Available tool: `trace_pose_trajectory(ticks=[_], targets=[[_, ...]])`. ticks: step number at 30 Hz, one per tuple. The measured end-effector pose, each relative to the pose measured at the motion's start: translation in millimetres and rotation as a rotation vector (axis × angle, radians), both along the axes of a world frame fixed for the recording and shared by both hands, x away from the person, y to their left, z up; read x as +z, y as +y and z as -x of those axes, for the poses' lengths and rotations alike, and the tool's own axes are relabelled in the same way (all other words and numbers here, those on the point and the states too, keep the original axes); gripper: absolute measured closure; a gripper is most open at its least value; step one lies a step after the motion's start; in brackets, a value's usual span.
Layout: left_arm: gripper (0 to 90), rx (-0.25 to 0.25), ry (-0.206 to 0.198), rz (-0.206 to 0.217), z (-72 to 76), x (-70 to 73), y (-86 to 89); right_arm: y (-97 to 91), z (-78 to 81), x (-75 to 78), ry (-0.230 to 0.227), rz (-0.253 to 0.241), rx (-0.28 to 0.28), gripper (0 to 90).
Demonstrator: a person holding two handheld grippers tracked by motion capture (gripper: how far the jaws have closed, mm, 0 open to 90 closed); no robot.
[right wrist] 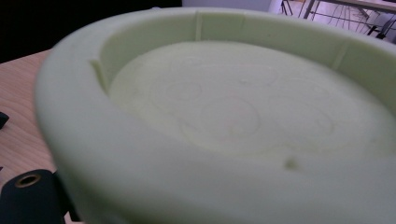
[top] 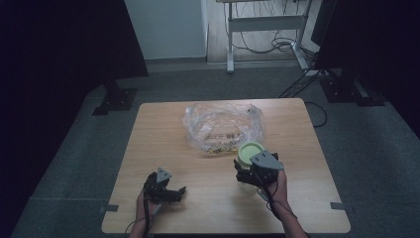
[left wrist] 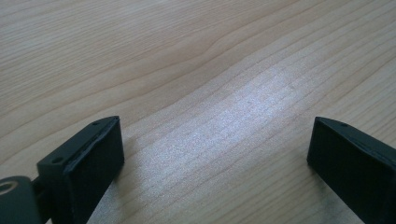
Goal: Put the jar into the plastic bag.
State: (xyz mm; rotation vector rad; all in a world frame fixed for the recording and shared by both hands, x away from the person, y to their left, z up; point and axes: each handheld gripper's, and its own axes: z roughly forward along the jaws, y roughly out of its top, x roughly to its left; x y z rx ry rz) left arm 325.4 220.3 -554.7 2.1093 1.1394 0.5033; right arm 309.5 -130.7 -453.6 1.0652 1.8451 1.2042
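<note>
High view. Item 1: right gripper (top: 246,171), at the near right of the table (top: 148,148), set against a pale green lid (top: 250,149) that tops a clear container; the jaws seem to hug the container just under the lid, but whether they are clamped cannot be told. Item 2: crumpled clear plastic bag (top: 223,126), just beyond the lid and touching or nearly touching it, printed matter inside. Item 3: left gripper (top: 166,191), well to the left of the right one, low over bare table, holding nothing.

Left gripper view. Jaws spread wide, nothing between them but wood grain of the table (left wrist: 196,70).

Right gripper view. Green lid (right wrist: 224,116) directly ahead, very close; raised rim with moulded ribs, recessed centre. Jaw tips hidden beneath it.

Handling, judged: lid is stiff moulded plastic, light, smooth and somewhat slippery; container wall likely thin and liable to flex. Best hold is across the rim's outer edge, or the body just under it.
</note>
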Motion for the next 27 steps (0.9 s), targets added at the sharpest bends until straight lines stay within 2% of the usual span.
trace_pose_trajectory(ticks=[16,23,27], targets=[[3.3,-0.001,0.000,-0.001,0.0,0.1,0.1,3.8,-0.8,6.9,-0.016,-0.003,0.010,9.7],[3.3,-0.001,-0.001,-0.001,0.0,0.0,0.1,2.2,-5.7,15.4,-0.019,-0.021,-0.004,9.6],[3.3,-0.001,0.000,-0.001,-0.1,0.1,0.2,4.0,-8.1,22.3,-0.027,-0.003,0.001,9.6]])
